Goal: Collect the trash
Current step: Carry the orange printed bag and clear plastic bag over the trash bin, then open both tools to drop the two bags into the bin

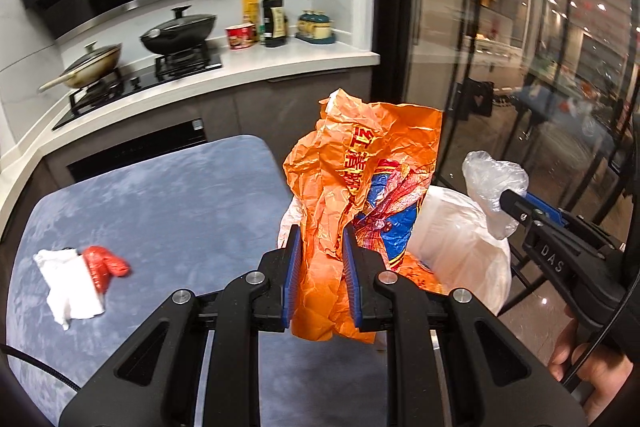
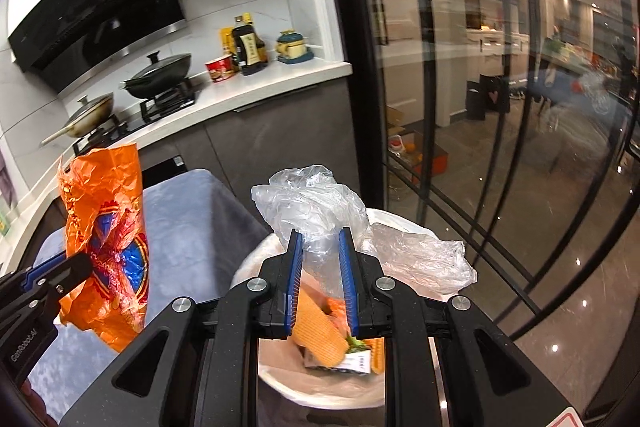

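My left gripper (image 1: 322,269) is shut on a crumpled orange snack wrapper (image 1: 360,167) and holds it up beside the white-lined trash bin (image 1: 460,247). The wrapper also shows at the left of the right wrist view (image 2: 108,227). My right gripper (image 2: 320,267) is shut on a clear plastic bag (image 2: 312,203) right above the bin (image 2: 280,379), which holds orange and paper trash. It also shows in the left wrist view (image 1: 516,205), holding the bag (image 1: 492,183). A white tissue (image 1: 68,287) and a red wrapper (image 1: 104,265) lie on the blue-grey table (image 1: 180,195).
A kitchen counter (image 1: 280,65) with two pans, bottles and a red cup runs behind the table. A black-framed glass sliding door (image 2: 460,107) stands on the right, next to the bin. Clear bin-liner plastic (image 2: 420,255) drapes over the bin's far rim.
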Demonstrator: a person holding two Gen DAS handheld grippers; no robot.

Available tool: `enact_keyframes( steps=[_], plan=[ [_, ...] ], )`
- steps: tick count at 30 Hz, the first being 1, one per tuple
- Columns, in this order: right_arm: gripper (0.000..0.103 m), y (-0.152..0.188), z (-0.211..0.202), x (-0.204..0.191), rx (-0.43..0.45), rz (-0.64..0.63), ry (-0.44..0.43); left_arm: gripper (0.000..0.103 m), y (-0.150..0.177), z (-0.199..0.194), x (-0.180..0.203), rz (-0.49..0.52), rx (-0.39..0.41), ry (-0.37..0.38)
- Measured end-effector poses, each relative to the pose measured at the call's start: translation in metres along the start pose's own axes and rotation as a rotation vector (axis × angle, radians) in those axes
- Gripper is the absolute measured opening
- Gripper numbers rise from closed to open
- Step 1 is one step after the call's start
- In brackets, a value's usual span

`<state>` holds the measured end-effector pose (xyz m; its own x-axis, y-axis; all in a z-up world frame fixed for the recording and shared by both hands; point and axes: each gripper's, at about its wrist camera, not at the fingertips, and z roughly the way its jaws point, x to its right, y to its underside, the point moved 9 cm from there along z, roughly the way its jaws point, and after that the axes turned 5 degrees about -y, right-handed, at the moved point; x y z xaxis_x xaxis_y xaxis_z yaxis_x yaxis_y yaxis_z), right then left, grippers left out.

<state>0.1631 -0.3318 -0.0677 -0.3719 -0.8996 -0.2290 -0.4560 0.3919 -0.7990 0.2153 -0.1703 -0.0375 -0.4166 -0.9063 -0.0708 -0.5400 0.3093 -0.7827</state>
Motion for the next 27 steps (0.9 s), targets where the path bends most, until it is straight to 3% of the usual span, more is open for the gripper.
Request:
enact_keyframes(
  steps=[15, 27],
  plan=[
    [0.018, 0.010, 0.005, 0.046, -0.020, 0.054, 0.038, 0.020, 0.003, 0.023, 0.059, 0.067, -0.038, 0.038],
    [0.021, 0.013, 0.007, 0.053, -0.019, 0.078, 0.040, 0.022, 0.004, 0.032, 0.069, 0.072, -0.060, 0.039]
  ],
)
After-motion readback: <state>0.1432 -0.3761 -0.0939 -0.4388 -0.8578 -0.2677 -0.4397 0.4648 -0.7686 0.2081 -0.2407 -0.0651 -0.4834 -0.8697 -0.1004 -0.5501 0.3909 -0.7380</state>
